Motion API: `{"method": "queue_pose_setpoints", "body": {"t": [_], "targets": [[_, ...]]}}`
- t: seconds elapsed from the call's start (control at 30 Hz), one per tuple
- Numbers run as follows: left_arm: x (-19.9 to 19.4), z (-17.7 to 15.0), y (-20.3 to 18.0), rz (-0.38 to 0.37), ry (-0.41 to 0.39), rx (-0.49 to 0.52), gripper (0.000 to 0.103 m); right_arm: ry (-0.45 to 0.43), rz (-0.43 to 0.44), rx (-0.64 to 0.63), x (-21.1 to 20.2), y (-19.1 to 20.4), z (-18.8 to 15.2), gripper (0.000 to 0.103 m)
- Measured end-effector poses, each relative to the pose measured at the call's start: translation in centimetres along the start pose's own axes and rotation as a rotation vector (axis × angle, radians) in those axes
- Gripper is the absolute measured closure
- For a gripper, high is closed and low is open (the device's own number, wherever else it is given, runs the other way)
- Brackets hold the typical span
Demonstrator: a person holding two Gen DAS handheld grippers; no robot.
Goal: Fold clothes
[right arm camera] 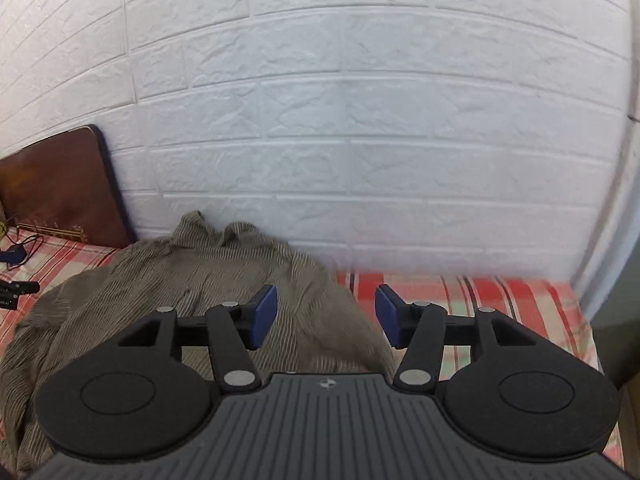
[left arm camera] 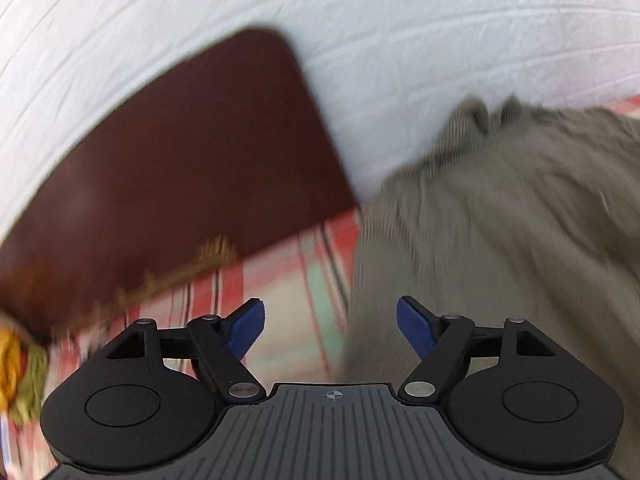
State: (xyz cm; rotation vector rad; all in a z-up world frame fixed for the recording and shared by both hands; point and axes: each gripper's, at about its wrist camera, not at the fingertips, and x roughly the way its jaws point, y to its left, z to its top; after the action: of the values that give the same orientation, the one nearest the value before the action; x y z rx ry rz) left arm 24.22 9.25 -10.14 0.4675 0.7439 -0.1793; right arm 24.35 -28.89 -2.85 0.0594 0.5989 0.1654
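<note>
Olive-brown ribbed garment (right arm camera: 192,280) lies crumpled on the bed's red-and-green checked sheet (right arm camera: 480,296), bunched against the white embossed brick-pattern wall (right arm camera: 360,120). Left of it a dark brown rounded headboard panel (left arm camera: 180,152) leans on that wall. Both the left hand-held gripper (left arm camera: 331,326) and right hand-held gripper (right arm camera: 326,316) hang above the bed with blue pads spread, nothing between them.

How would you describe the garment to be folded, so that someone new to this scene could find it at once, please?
Start at the white brick wall and drop to the red plaid bedsheet below it. The olive-brown striped garment lies crumpled there, right of the brown headboard, one end bunched against the wall. It is the only drab, finely striped cloth on that bright check.
</note>
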Motion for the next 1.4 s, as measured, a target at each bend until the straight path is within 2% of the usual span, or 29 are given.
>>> {"method": "queue_pose_setpoints", "body": {"t": [0.2,0.37,0.57,0.73,0.87,0.93,0.97,1.0,1.03,1.07,1.13,1.17,1.27,1.33,1.4], "targets": [[-3.3,-8.7,1.3,-0.034,0.142,-0.12,0.019,0.118,-0.019,0.092,-4.1,-1.8,-7.9,0.042],[-4.7,-12.1,1.0,-0.124,0.172,-0.247,0.019,0.222,-0.017,0.166,-5.1,-1.9,-12.3,0.042],[-5.9,-13.6,0.8,-0.234,0.161,-0.361,0.018,0.261,-0.011,0.157,-7.0,-1.0,-15.6,0.039],[-5.7,-13.7,1.7,-0.299,0.173,-0.49,0.018,0.291,0.058,0.228,-7.1,-1.2,-17.4,0.039],[-3.6,-13.3,-0.2,-0.308,0.225,-0.488,0.018,0.278,0.12,0.302,-5.9,-0.8,-18.2,0.041],[-3.3,-13.0,-1.7,-0.264,0.195,-0.434,0.019,0.27,0.136,0.314,-5.7,-0.5,-18.6,0.048],[-3.5,-12.8,-2.4,-0.247,0.18,-0.393,0.038,0.271,0.147,0.312,-5.6,-0.4,-18.7,0.069],[-3.8,-12.6,-2.8,-0.242,0.171,-0.366,0.076,0.271,0.158,0.313,-5.7,-0.4,-18.8,0.09],[-4.2,-12.5,-3.0,-0.242,0.165,-0.346,0.092,0.267,0.168,0.322,-5.9,-0.5,-18.7,0.09],[-4.8,-12.3,-2.9,-0.237,0.153,-0.334,0.098,0.263,0.176,0.329,-6.1,-0.7,-18.5,0.09],[-6.1,-11.9,-2.4,-0.221,0.121,-0.319,0.1,0.24,0.18,0.325,-7.0,-1.0,-17.7,0.09],[-6.9,-11.6,-1.9,-0.189,0.098,-0.304,0.101,0.214,0.175,0.319,-7.8,-1.3,-17.1,0.091],[-8.9,-10.5,0.2,-0.053,0.034,-0.279,0.102,0.131,0.146,0.294,-9.9,-2.1,-15.0,0.094],[-9.8,-9.7,1.7,0.058,0.012,-0.266,0.103,0.069,0.09,0.242,-11.2,-2.4,-13.4,0.094],[-10.2,-9.2,3.1,0.138,0.001,-0.264,0.103,0.026,0.019,0.191,-11.9,-2.7,-12.0,0.094]]}}
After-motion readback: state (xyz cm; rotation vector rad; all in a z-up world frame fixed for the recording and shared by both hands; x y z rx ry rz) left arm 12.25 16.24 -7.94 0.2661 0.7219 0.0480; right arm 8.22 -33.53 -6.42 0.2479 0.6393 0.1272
